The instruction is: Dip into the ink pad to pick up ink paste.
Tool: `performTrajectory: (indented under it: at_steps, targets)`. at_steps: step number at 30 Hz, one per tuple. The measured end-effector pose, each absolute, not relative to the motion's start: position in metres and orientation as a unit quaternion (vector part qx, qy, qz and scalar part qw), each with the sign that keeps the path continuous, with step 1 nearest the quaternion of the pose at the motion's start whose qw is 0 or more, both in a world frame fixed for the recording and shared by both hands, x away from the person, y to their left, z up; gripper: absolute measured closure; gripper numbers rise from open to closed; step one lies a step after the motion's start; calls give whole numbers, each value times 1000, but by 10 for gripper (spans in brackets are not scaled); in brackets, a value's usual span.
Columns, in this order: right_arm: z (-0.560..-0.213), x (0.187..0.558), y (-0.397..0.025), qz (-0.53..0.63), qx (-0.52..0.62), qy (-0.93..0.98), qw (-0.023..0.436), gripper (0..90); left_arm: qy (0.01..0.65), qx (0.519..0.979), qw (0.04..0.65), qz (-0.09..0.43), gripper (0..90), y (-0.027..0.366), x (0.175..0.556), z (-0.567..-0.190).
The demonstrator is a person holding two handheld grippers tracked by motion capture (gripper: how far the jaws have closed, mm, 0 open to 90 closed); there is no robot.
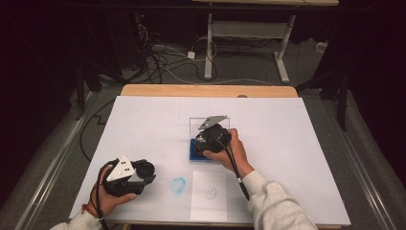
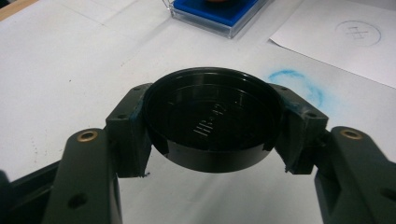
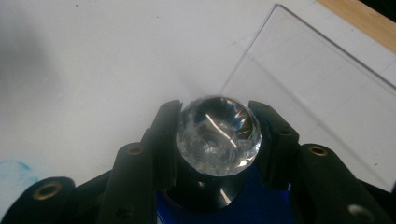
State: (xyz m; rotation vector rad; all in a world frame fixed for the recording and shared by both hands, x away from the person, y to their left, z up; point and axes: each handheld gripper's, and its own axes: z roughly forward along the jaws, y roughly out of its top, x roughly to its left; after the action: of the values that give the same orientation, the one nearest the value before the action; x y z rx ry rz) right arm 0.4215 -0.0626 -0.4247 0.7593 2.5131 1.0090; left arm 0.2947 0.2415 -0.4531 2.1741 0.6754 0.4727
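The high view looks forward and down from above the person's side, taking in the whole white table top (image 1: 158,124) with the floor and cables beyond it. The left gripper view rides close behind the left gripper (image 2: 212,123), looking along its jaws and down at the table just ahead; beyond the jaws lie a blue smudge (image 2: 299,84), a paper sheet (image 2: 345,42) and a blue-padded clear case (image 2: 215,16). The right gripper view sits very near the right gripper (image 3: 217,135), facing past its jaws to the case's upright clear lid (image 3: 322,107). All three share the case, and the smudge (image 3: 14,170) recurs.
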Motion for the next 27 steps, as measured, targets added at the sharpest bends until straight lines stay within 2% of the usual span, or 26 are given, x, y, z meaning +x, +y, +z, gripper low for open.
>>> performTrajectory:
  at_steps: [27]
  targets:
    - [-435,418,-65,366,254,883,150,568,264,861,395,180,364,240,295,-454]
